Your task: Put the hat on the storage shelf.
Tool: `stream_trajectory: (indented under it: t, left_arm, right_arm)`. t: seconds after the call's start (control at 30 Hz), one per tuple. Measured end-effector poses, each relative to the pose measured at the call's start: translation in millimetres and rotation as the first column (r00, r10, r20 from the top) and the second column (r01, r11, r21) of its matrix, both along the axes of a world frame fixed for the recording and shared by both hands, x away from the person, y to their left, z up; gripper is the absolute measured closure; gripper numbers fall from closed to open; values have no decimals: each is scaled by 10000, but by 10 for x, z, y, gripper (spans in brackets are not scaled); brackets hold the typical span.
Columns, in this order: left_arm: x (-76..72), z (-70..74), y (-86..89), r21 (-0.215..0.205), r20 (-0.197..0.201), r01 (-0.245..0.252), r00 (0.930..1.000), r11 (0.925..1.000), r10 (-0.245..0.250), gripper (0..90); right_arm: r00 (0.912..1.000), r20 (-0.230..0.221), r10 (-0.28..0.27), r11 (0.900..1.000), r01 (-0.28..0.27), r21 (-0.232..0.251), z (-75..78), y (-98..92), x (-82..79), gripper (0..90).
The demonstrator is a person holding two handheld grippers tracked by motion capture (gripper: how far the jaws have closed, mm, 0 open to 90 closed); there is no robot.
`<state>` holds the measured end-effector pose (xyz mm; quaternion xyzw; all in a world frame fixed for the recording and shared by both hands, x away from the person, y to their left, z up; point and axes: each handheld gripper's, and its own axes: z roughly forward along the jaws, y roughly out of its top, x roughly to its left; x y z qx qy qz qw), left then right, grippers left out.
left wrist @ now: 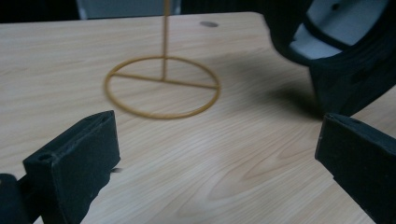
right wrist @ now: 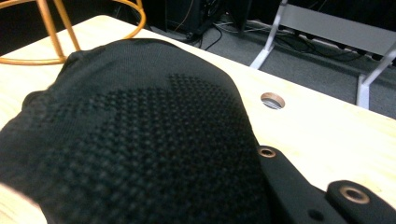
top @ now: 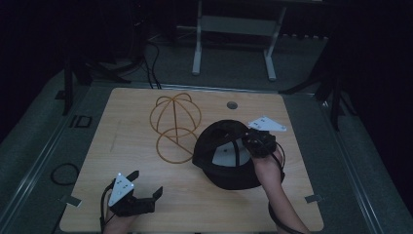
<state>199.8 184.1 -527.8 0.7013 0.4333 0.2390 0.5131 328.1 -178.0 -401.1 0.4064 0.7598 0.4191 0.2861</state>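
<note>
In the right hand-held gripper's point(top: 249, 142) clamped jaws, a black mesh-knit cap point(top: 220, 168), white-lined inside; left hand-held gripper point(top: 146, 185) wide.

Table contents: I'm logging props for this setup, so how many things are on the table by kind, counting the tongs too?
Black cap: 1
Gold wire hat stand: 1
Tongs, left tongs open and right tongs shut on the cap: 2
Total: 4

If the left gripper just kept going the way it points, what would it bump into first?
Probably the round base of the thin yellow-brown wire stand: the left gripper, jaws open, points across bare wooden table towards it.
</note>
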Motion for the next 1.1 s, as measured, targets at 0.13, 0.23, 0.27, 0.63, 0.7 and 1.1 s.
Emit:
stream_trajectory:
  t: [0.13,0.23,0.27,0.63,0.7,1.1]
  left_arm:
    - [43,64,-137,-69,71,268,9996,9996,-268,3]
    - [103,144,-273,16,231,610,9979,9981,-610,3]
    - [103,144,-273,16,231,610,9979,9981,-610,3]
    - [340,355,-586,177,459,1283,9906,9916,-1290,65]
    - [359,371,-621,254,469,1357,9895,9904,-1367,68]
    - [503,432,-795,-177,431,1030,9938,9945,-1022,252]
  right_arm:
    - [9999,57,138,9999,-138,-9,33,30,-37,890]
    - [9996,119,271,9996,-272,59,65,62,-70,890]
    - [9996,119,271,9996,-272,59,65,62,-70,890]
    - [9963,246,827,9966,-828,33,105,163,-205,890]
    - [9955,235,916,9957,-919,106,96,179,-226,889]
    - [9882,229,1512,9881,-1517,257,95,232,-324,889]
